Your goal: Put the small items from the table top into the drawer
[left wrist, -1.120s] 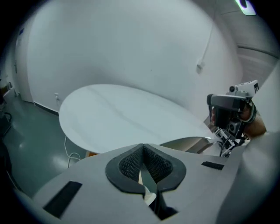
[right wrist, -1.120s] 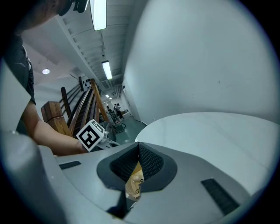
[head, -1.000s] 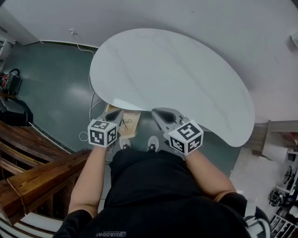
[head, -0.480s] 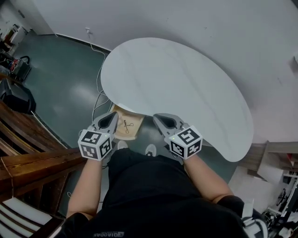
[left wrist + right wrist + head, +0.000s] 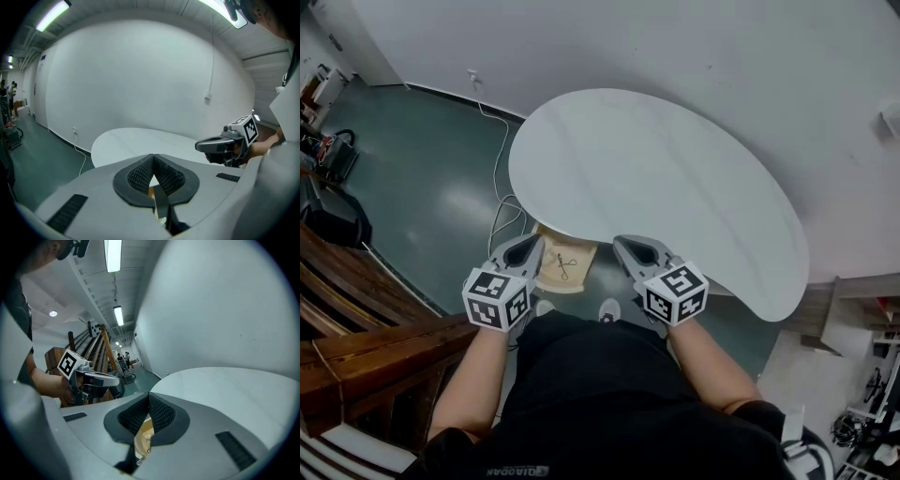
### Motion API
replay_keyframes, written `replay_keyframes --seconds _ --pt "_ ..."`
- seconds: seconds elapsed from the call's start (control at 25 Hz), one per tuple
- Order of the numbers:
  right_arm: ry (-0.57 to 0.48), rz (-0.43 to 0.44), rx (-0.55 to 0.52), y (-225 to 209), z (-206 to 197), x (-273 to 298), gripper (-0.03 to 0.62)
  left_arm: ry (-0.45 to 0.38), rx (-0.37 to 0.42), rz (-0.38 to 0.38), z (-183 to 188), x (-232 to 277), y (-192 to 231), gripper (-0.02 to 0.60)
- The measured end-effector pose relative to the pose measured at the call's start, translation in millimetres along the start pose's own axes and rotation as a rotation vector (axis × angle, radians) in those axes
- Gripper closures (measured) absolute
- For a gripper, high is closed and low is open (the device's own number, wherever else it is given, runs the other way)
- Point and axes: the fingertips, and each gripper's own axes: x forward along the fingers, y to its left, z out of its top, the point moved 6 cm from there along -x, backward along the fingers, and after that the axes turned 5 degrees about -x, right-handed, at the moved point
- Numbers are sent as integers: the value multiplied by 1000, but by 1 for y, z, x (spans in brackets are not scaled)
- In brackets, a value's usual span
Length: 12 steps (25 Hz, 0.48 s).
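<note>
Since the earlier frame, the left tongs (image 5: 528, 246) have been raised beside the open drawer (image 5: 546, 278). Left and right tongs (image 5: 630, 247) are clenched on nothing. No items are seen on the worktop (image 5: 656, 178); small items (image 5: 564, 265) are held in the drawer. Transfer is judged complete; drawer closure may remain.

1. A plain white wall (image 5: 140, 79) rises ahead of the left gripper (image 5: 528, 246).
2. A dark green floor (image 5: 422, 178) lies to its left, with a white cable (image 5: 498, 169) on it.
3. Brown wooden beams (image 5: 366, 347) stand further left and behind it.
4. Long ceiling lamps (image 5: 112, 254) shine above.
</note>
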Motion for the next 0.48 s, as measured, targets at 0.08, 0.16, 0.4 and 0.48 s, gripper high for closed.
replay_keyframes --seconds 0.08,0.16,0.4,0.48 --pt "0 -21 5 7 2 3 594 1 9 -23 3 -4 1 566" --pt "1 -39 6 12 5 7 594 -7 12 -36 6 -7 5 566" --pt "9 -86 3 30 9 18 594 -38 47 -50 16 -22 30 566" --pt "8 -100 5 34 11 20 594 -49 64 -42 21 -29 41 566"
